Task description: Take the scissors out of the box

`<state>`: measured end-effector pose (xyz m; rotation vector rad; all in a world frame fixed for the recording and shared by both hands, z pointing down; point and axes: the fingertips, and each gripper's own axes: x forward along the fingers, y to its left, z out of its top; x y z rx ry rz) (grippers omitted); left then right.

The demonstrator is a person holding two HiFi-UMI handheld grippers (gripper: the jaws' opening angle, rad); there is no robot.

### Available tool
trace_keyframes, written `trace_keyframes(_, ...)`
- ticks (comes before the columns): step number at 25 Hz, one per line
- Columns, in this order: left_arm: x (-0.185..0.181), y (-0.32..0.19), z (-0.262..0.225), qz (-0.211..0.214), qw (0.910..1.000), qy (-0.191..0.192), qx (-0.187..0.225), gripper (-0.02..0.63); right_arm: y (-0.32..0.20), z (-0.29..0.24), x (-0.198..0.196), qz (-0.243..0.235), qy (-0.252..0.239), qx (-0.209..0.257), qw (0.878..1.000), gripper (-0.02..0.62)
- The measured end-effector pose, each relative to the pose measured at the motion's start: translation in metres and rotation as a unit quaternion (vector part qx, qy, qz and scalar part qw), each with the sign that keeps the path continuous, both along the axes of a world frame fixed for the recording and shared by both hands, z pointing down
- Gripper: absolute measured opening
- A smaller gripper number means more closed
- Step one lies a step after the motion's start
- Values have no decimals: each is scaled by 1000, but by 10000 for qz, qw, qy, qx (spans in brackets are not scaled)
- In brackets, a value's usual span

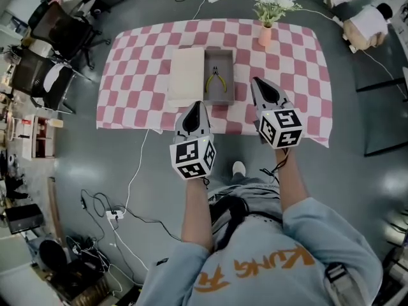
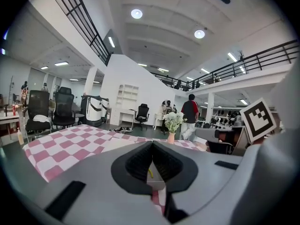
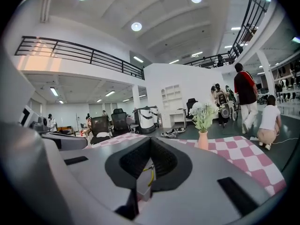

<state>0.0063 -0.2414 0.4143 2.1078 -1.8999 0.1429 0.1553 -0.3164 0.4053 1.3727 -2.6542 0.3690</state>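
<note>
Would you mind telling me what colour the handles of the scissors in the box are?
The scissors have yellow handles; the head view shows them best.

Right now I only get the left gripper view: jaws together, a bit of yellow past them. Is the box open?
Observer: Yes. The head view shows the box open, with its lid lying flat beside it on the left.
Operator: Scissors inside?
Observer: Yes, the yellow-handled scissors lie in the box, and neither gripper touches them.
Operator: Right gripper?
Observer: The right gripper hovers just right of the box. Its jaws are shut and empty.
</note>
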Motion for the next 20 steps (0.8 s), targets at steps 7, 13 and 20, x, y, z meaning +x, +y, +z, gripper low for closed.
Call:
trace_keyframes(7, -3, -9, 16, -89, 9998, -19, -172, 20, -6, 21, -13, -257, 21, -181, 9995, -3)
trace_keyframes(13, 0, -25, 17, 35, 9998, -45, -164, 20, -20, 20, -11, -216, 49, -126, 9997, -3)
trace_keyframes(20, -2, -42, 26, 166, 9995, -56, -274, 20, -38, 28, -15, -135, 36, -223, 9997, -3)
